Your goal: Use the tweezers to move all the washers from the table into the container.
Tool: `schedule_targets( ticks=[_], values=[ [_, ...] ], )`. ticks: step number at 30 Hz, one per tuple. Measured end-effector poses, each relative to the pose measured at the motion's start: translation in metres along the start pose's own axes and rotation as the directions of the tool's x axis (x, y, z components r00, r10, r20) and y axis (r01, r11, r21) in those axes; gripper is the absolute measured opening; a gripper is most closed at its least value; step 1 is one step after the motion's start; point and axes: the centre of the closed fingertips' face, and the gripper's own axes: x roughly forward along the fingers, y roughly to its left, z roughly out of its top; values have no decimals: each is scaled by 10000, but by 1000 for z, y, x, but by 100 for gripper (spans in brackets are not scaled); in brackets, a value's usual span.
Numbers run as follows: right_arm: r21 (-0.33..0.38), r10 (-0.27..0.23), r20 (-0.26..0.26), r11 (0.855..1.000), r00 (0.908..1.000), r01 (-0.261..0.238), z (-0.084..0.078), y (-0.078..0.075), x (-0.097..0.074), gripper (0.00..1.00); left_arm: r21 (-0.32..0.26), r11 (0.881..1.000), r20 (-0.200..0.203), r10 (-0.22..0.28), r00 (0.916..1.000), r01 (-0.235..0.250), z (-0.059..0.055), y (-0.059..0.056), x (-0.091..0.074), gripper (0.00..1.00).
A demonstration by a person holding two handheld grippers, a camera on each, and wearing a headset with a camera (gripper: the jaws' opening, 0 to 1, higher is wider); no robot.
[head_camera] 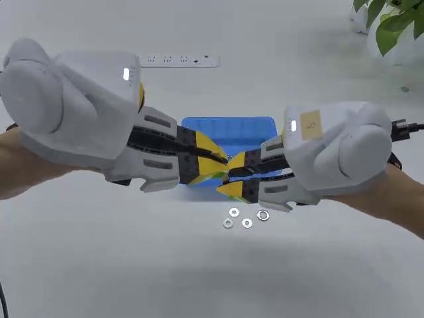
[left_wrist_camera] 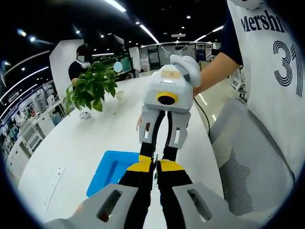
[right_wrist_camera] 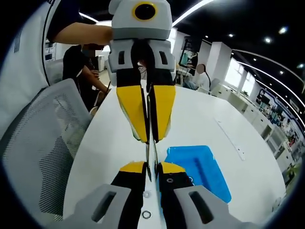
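L gripper (head_camera: 213, 163) sat left of centre, jaws pinched on the tweezers (right_wrist_camera: 150, 138). Behind the tips was the blue container (head_camera: 199, 129), and four washers (head_camera: 234, 212) lay loose on the table (head_camera: 99, 252) just in front. R gripper (head_camera: 235, 175) met it tip-to-tip, jaws prob. clamped on the same thin tool, though that was hard to confirm. Best approach: one side held firm, the other re-gripped across both legs, points aimed down at the washers.

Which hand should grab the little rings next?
Right, probably. The right gripper sits right by the washers, which show by its fingers in its own view. The left gripper is farther from them. Both seem shut on the tweezers.
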Motion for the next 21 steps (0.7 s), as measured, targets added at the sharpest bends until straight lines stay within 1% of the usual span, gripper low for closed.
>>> schedule_targets(
  ticks=[2, 6, 11, 13, 16, 21],
  values=[
    [79, 69, 13, 9999, 10000, -69, -1, 6, 1, 12, -82, 10000, 28, 20, 10000, -20, -2, -3, 0, 7],
    [168, 198, -40, 9997, 9998, -197, -6, 16, 5, 12, -330, 9994, 8, -40, 10000, 40, -9, -11, 0, 7],
    [259, 474, -202, 9986, 9987, -468, -15, 28, 9, 12, -620, 9979, -81, -181, 9998, 176, -20, -20, 3, 7],
    [349, 567, -258, 9978, 9981, -558, -18, 32, 11, 12, -704, 9973, -116, -218, 9997, 209, -24, -23, 5, 7],
    [405, 722, -463, 9967, 9963, -703, -27, 39, 16, 12, -915, 9954, -243, -310, 9992, 287, -34, -29, 10, 7],
    [733, 878, -398, 9937, 9953, -848, -36, 46, 20, 12, -1047, 9937, -377, -445, 9983, 403, -41, -35, 16, 7]
  ],
)
